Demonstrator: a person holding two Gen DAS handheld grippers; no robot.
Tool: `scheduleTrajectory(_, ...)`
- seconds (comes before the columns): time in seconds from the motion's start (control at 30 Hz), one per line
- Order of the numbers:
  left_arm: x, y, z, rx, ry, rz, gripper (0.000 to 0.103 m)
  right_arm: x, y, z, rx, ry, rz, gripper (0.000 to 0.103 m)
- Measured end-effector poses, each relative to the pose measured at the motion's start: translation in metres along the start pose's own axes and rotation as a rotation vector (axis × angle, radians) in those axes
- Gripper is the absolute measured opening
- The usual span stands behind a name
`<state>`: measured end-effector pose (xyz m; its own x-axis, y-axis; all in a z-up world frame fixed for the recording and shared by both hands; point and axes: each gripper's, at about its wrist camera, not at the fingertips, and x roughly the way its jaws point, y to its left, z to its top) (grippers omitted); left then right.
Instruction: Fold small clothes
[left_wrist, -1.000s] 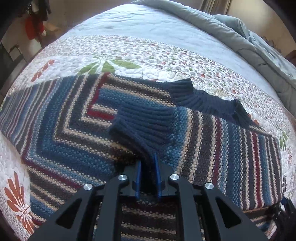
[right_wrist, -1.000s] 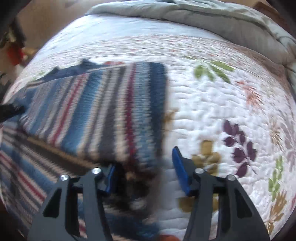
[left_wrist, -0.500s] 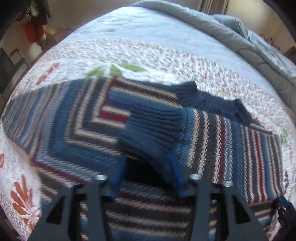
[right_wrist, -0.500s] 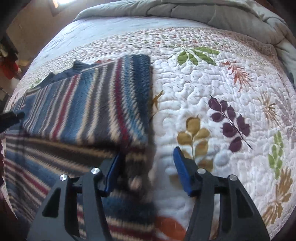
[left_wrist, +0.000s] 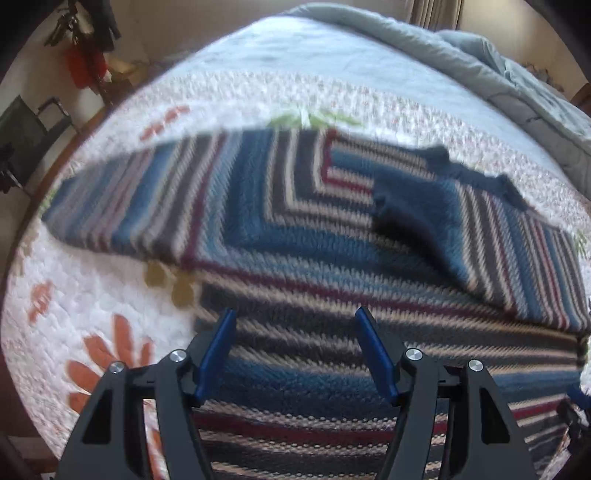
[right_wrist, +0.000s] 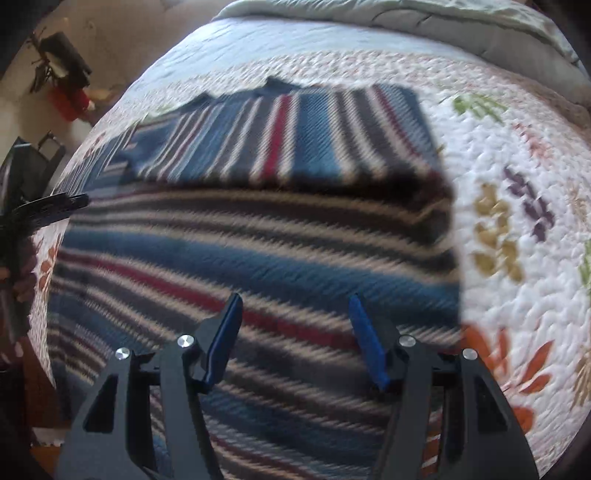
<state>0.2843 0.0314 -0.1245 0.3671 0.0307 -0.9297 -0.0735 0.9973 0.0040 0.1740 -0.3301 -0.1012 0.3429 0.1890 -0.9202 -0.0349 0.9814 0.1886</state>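
From the left wrist, the left gripper (left_wrist: 295, 354) hangs over the lower body of the striped sweater (left_wrist: 295, 258), which lies spread on the quilted bed (left_wrist: 74, 295); its blue fingers (left_wrist: 218, 350) have just been opening and stand apart with nothing between them, the navy cuff (left_wrist: 402, 199) lying on the chest further off. From the right wrist, the right gripper (right_wrist: 295, 339) likewise hovers above the sweater (right_wrist: 258, 258), fingers (right_wrist: 369, 343) just opened and empty, the folded-in sleeve (right_wrist: 295, 136) resting across the top. The sleeve-folding step looks finished and released; next, I judge, both grippers must reach the hem, pinch its corners, and carry it toward the collar evenly.
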Motion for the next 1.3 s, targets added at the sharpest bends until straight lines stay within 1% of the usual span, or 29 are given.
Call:
scheduleTrajectory(0.07,0.017,-0.001,-0.006,-0.002,0.033,0.003,0.068,0.008,0.006,-0.005,-0.007,0.018,-0.002,0.062)
scheduleTrajectory(0.1,0.023,-0.002,-0.009,0.005,0.029,0.022,0.071,0.012,0.007,-0.007,-0.005,0.023,-0.017,0.062)
scheduleTrajectory(0.17,0.023,-0.008,-0.014,0.036,-0.002,0.053,0.070,0.015,0.009,-0.009,-0.014,0.028,-0.039,0.062)
scheduleTrajectory(0.2,0.019,-0.010,-0.015,0.053,-0.012,0.057,0.070,0.014,0.012,-0.009,-0.027,0.026,-0.049,0.063)
scheduleTrajectory(0.3,0.011,-0.003,-0.014,0.056,0.012,0.011,0.070,0.014,0.019,-0.008,-0.047,0.032,-0.064,0.064)
scheduleTrajectory(0.33,0.007,0.007,-0.012,0.042,0.030,-0.019,0.070,0.012,0.023,-0.006,-0.056,0.034,-0.062,0.064)
scheduleTrajectory(0.37,0.004,0.014,-0.011,0.034,0.036,-0.023,0.072,0.011,0.027,-0.004,-0.065,0.034,-0.057,0.064)
scheduleTrajectory(0.43,-0.002,0.040,-0.005,0.008,0.045,-0.013,0.074,0.008,0.038,-0.001,-0.088,0.032,-0.043,0.065)
scheduleTrajectory(0.47,-0.004,0.058,0.000,-0.010,0.047,0.008,0.080,0.007,0.047,0.002,-0.107,0.034,-0.037,0.065)
scheduleTrajectory(0.57,-0.006,0.119,0.014,-0.083,0.040,0.094,0.081,0.008,0.069,0.007,-0.161,0.038,-0.026,0.066)
scheduleTrajectory(0.67,-0.001,0.193,0.035,-0.218,0.052,0.133,0.081,0.014,0.085,0.012,-0.200,0.042,-0.007,0.067)
scheduleTrajectory(0.7,0.003,0.225,0.043,-0.285,0.065,0.139,0.081,0.016,0.090,0.013,-0.209,0.044,-0.004,0.068)
scheduleTrajectory(0.77,0.010,0.268,0.051,-0.379,0.081,0.153,0.081,0.022,0.096,0.014,-0.219,0.051,-0.001,0.068)
scheduleTrajectory(0.8,0.016,0.292,0.058,-0.424,0.091,0.175,0.081,0.025,0.098,0.014,-0.222,0.055,0.001,0.068)
scheduleTrajectory(0.9,0.030,0.324,0.072,-0.474,0.098,0.206,0.080,0.032,0.100,0.015,-0.230,0.068,-0.012,0.069)
scheduleTrajectory(0.97,0.036,0.342,0.080,-0.507,0.087,0.154,0.079,0.037,0.100,0.015,-0.234,0.080,-0.026,0.069)
scheduleTrajectory(1.0,0.039,0.346,0.083,-0.522,0.083,0.118,0.079,0.039,0.100,0.015,-0.234,0.086,-0.030,0.070)
scheduleTrajectory(1.03,0.045,0.351,0.088,-0.539,0.088,0.062,0.079,0.041,0.099,0.015,-0.234,0.091,-0.032,0.070)
scheduleTrajectory(1.1,0.050,0.350,0.088,-0.563,0.091,0.025,0.077,0.042,0.097,0.015,-0.234,0.091,-0.035,0.070)
scheduleTrajectory(1.17,0.054,0.350,0.090,-0.574,0.080,0.012,0.077,0.041,0.096,0.015,-0.235,0.087,-0.040,0.071)
scheduleTrajectory(1.2,0.055,0.351,0.091,-0.586,0.071,0.005,0.075,0.041,0.095,0.015,-0.236,0.085,-0.041,0.071)
scheduleTrajectory(1.23,0.058,0.354,0.092,-0.597,0.065,0.001,0.073,0.041,0.095,0.015,-0.240,0.083,-0.043,0.072)
scheduleTrajectory(1.27,0.059,0.352,0.094,-0.604,0.064,0.005,0.065,0.041,0.094,0.014,-0.245,0.082,-0.046,0.072)
scheduleTrajectory(1.3,0.060,0.353,0.094,-0.612,0.063,0.018,0.052,0.041,0.094,0.013,-0.249,0.082,-0.049,0.072)
